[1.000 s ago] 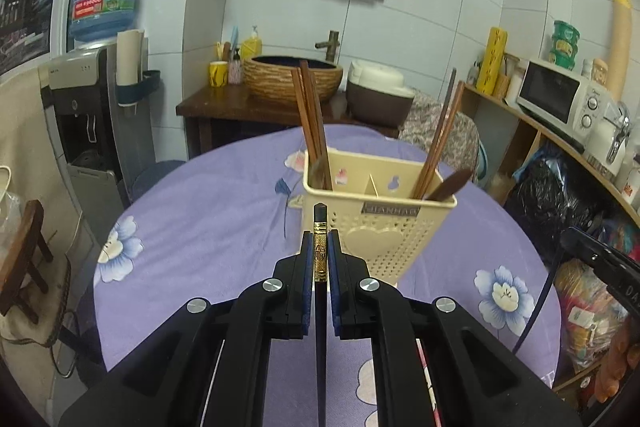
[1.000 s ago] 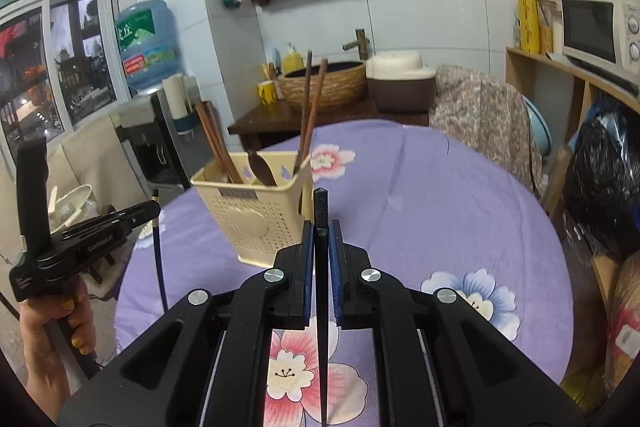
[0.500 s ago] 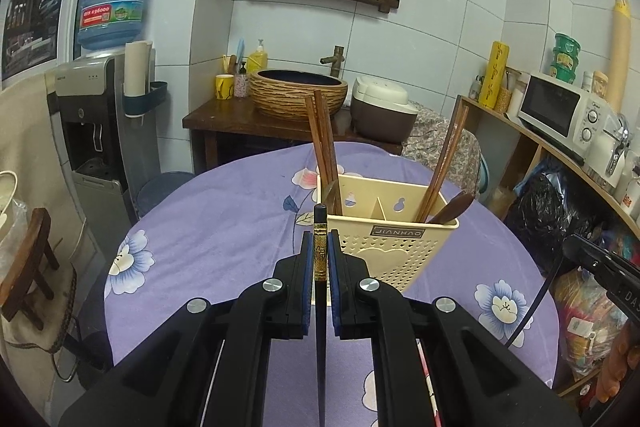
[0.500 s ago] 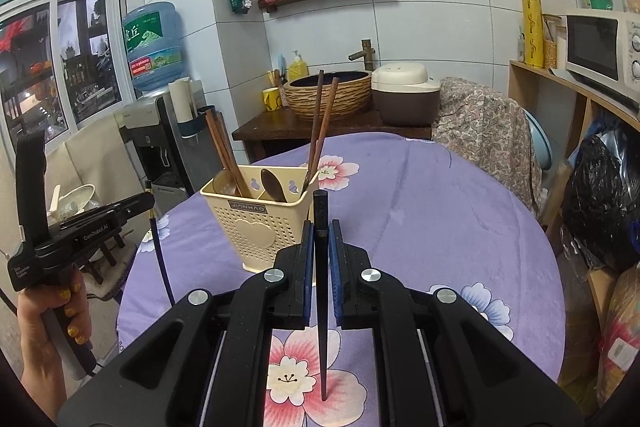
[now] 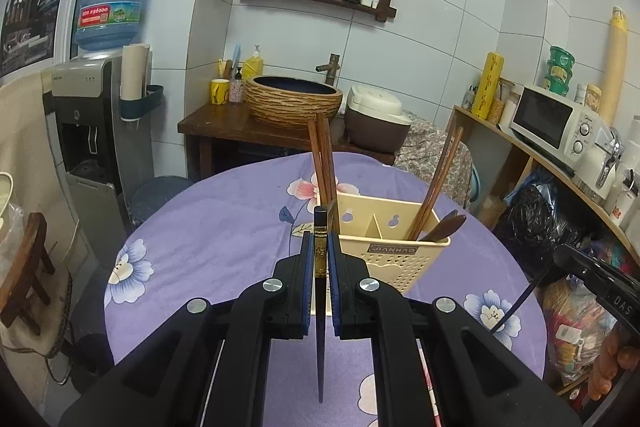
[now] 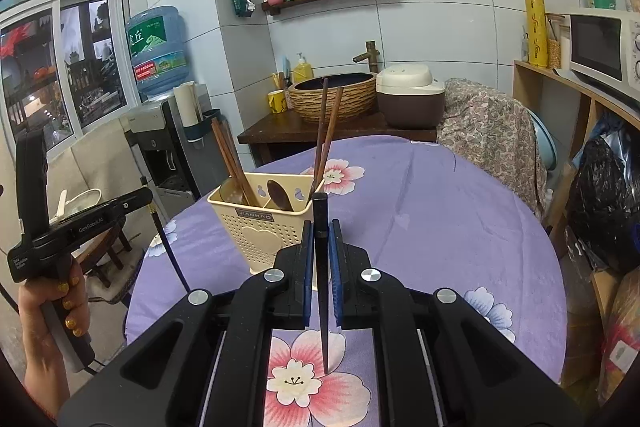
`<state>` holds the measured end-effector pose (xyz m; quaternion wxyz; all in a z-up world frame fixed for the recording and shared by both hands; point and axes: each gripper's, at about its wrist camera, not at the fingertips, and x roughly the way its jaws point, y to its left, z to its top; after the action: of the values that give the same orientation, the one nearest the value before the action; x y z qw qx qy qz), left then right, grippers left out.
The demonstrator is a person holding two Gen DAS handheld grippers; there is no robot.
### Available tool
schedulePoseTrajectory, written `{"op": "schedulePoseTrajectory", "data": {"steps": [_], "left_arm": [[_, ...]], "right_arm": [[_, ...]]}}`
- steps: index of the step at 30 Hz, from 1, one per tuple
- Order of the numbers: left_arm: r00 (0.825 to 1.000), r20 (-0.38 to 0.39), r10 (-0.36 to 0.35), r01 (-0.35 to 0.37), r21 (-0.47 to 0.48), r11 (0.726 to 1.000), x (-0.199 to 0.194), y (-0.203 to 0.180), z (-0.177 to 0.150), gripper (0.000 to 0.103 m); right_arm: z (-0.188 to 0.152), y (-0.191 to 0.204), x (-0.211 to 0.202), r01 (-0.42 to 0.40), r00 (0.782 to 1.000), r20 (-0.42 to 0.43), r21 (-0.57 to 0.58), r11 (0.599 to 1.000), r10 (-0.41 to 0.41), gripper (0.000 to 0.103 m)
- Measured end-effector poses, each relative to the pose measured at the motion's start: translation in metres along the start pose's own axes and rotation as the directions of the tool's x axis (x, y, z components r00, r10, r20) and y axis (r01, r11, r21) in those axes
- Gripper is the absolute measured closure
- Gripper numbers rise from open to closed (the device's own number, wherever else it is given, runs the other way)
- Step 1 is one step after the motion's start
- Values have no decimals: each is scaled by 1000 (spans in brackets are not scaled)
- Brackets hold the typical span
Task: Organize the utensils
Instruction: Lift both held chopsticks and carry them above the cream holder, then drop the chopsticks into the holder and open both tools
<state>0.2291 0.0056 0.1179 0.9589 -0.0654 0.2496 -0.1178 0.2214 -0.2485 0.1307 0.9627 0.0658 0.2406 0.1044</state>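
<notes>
A cream perforated utensil holder [image 5: 394,249] [image 6: 266,223] stands on the purple flowered tablecloth, holding brown wooden chopsticks [image 5: 322,155] [image 6: 326,131] and a wooden spoon [image 6: 280,195]. My left gripper [image 5: 320,247] is shut on a dark chopstick [image 5: 320,327] with a gold band, held upright, tip down, just in front of the holder's left side. My right gripper [image 6: 321,239] is shut on a second dark chopstick [image 6: 323,307], tip down above the cloth, to the right of the holder. The left gripper also shows in the right wrist view [image 6: 150,201].
A round table with the purple cloth [image 5: 224,227] [image 6: 420,195]. Behind it stand a dark wooden counter with a woven basin [image 5: 294,101], a rice cooker [image 5: 378,119] and a water dispenser [image 5: 98,115]. A shelf with a microwave [image 5: 554,123] is on the right.
Both grippers have risen and pulled back from the holder, each still holding its chopstick. The holder looks smaller and lower in both views.
</notes>
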Motion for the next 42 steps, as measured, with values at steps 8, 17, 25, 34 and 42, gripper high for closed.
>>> {"op": "schedulePoseTrajectory", "data": {"steps": [8,17,25,34,42], "left_arm": [[999,29,-37,37,4,999,-14,3,29,95],[989,95,-113,109,41,993,-44,-10,101,95],[983,170,-67,59,48,997,-32,-32,154,95],[997,74,-33,32,28,999,29,-35,129,95],[1000,-25,-4,5,37,999,69,-27,88,95]], "right_arm": [[34,10,-11,-56,998,19,-28,998,57,95],[119,40,-26,-167,984,50,-54,985,169,95],[177,55,-9,-91,987,132,-37,995,95,95],[150,40,58,-10,997,80,8,1000,10,94],[110,36,103,-12,1000,-21,8,1000,12,94]]}}
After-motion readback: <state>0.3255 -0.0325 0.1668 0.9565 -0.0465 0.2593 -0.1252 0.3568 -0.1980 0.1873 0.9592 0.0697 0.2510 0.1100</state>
